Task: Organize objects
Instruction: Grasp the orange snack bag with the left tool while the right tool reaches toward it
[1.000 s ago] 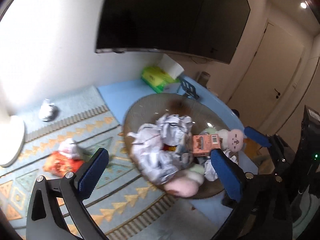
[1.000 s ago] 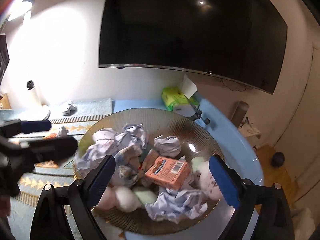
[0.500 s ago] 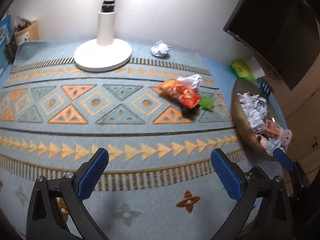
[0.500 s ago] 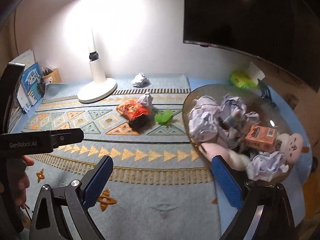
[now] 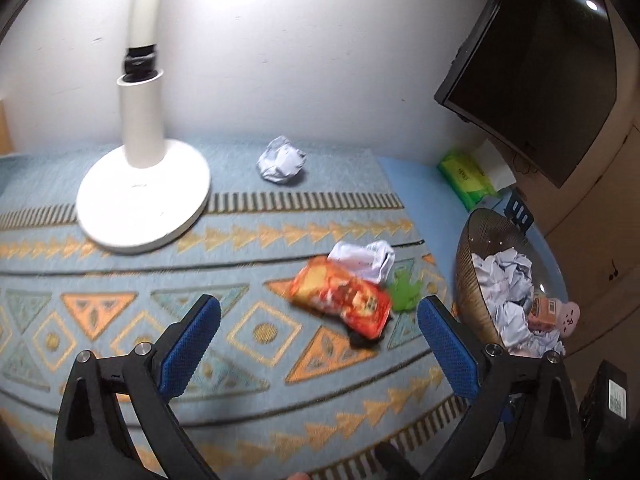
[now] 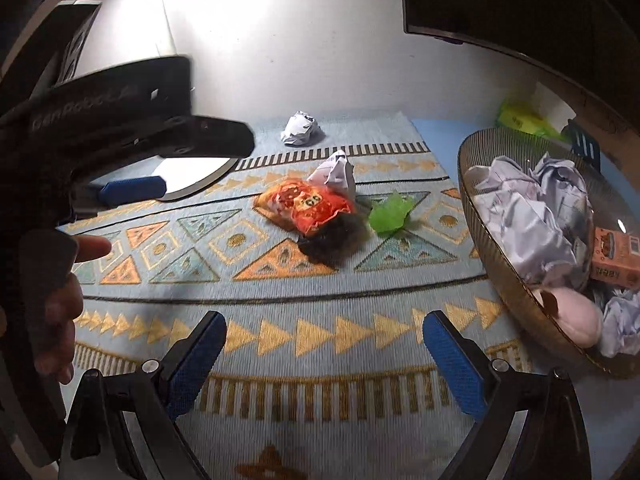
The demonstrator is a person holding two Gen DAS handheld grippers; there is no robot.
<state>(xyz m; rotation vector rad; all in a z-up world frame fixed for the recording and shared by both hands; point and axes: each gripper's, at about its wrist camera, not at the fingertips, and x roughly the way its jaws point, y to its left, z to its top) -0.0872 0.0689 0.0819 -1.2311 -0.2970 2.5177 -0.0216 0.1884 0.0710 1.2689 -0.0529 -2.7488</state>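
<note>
Left gripper (image 5: 318, 330): fingers apart, nothing between them, hovering above the patterned mat (image 5: 120, 312) on the tabletop. Right gripper (image 6: 324, 346): fingers likewise apart and empty, nearer the mat's front edge.

Task items still loose – a small cluster mid-mat, just ahead of the left gripper:
- orange snack packet (image 5: 340, 294), lying flat
- crumpled white paper (image 5: 362, 258), touching the packet's far side
- green scrap (image 5: 404, 288), just beside the packet on the basket side
- dark fuzzy item (image 6: 334, 236), partly under the packet's near edge; identity unclear

A separate paper ball (image 5: 282, 164) sits well apart, near the wall, beside the lamp base (image 5: 144, 200). Wire basket (image 6: 500, 264) stands at the mat's right edge, already heaped w/ paper wads, an orange carton (image 6: 614, 256) and pink plush.

Judgement: sorting is mostly done; the cluster and the far ball remain.

Risk pts:
1. Packet is flat and slick – fingers closing from above may slide off or only pinch film.
2. Items overlap, so one grasp could drag paper or the dark item along and drop them en route.
3. Basket is piled high at the near rim; an added piece may roll out.
4. Both grippers face the same cluster – collision likely if both reach in.
5. Reaching for the far ball risks clipping the lamp base.
</note>
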